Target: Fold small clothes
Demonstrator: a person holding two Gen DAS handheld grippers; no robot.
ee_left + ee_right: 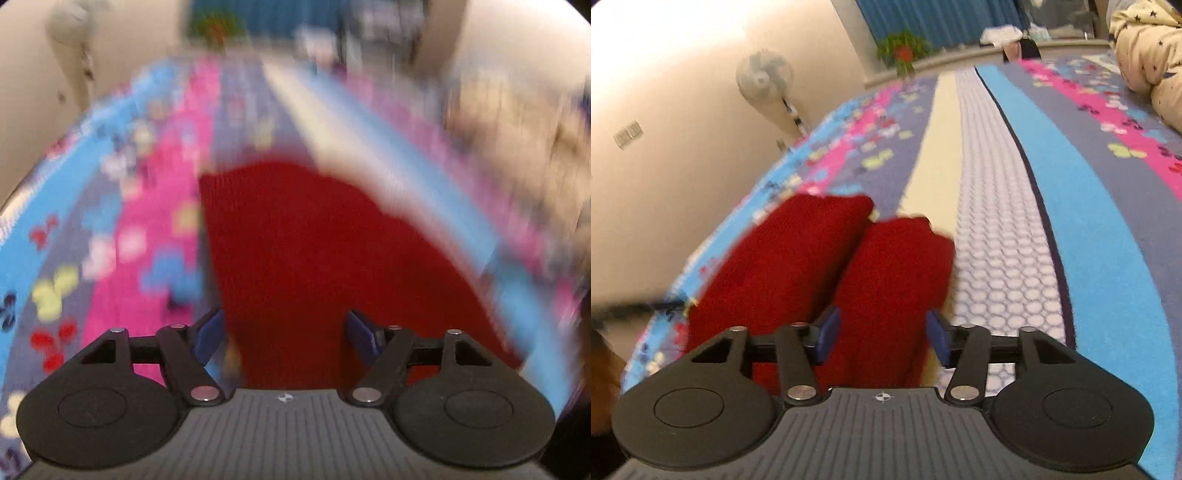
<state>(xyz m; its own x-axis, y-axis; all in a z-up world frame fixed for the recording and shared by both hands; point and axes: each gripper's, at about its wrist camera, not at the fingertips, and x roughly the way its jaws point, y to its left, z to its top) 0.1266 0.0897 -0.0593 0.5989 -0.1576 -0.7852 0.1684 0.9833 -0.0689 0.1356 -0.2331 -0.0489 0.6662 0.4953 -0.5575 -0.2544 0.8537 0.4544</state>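
Note:
A small dark red knitted garment (820,266) lies on a bed with a striped, patterned cover (1089,229). In the right wrist view it shows two leg-like parts side by side, pointing away from me. My right gripper (882,338) is open, its blue pads (827,334) on either side of the nearer red part, just above it. In the blurred left wrist view the red garment (314,266) fills the centre. My left gripper (284,336) is open right over its near edge, holding nothing.
A cream star-print quilt (1145,51) is piled at the bed's far right. A standing fan (764,77) is by the wall on the left. A potted plant (905,48) and blue curtains stand beyond the bed. The bed's left edge runs close beside the garment.

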